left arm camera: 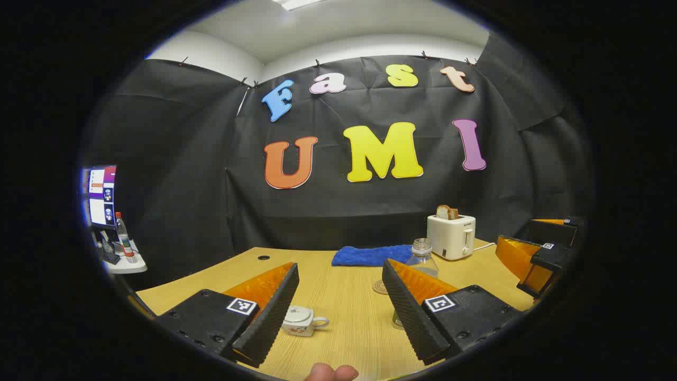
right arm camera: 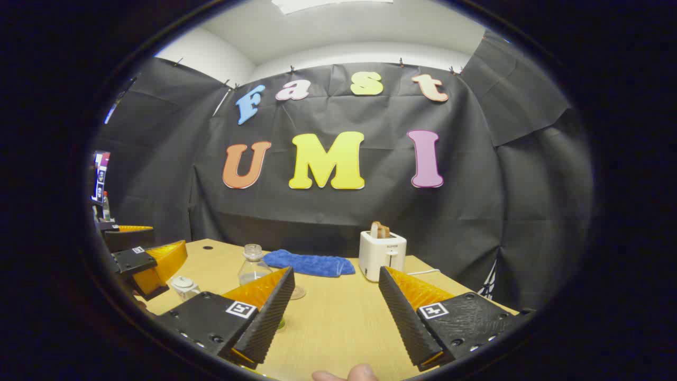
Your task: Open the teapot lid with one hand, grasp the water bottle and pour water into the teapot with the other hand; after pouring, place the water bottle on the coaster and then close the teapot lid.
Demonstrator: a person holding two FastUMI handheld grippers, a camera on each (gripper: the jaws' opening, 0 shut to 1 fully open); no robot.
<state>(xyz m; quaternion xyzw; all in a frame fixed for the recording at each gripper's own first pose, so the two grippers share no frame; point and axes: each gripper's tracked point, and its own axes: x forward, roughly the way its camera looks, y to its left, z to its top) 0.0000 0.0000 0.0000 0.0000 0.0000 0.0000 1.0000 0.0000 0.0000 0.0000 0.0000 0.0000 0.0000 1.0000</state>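
both tongs held wide apart above the near edge of the desk, gripping nothing.

in the left gripper view we see our left tongs [left arm camera: 338,312] level over the desk [left arm camera: 349,317], a fingertip [left arm camera: 330,372] at the bottom; the teapot [left arm camera: 302,320], lid on, sits between the fingers near the near edge. the water bottle [left arm camera: 421,257] stands farther back, the coaster [left arm camera: 380,287] just beside it. in the right gripper view our right tongs [right arm camera: 334,312] are level and empty. a blue cloth [left arm camera: 370,255] and toaster [left arm camera: 450,236] sit at the far edge.
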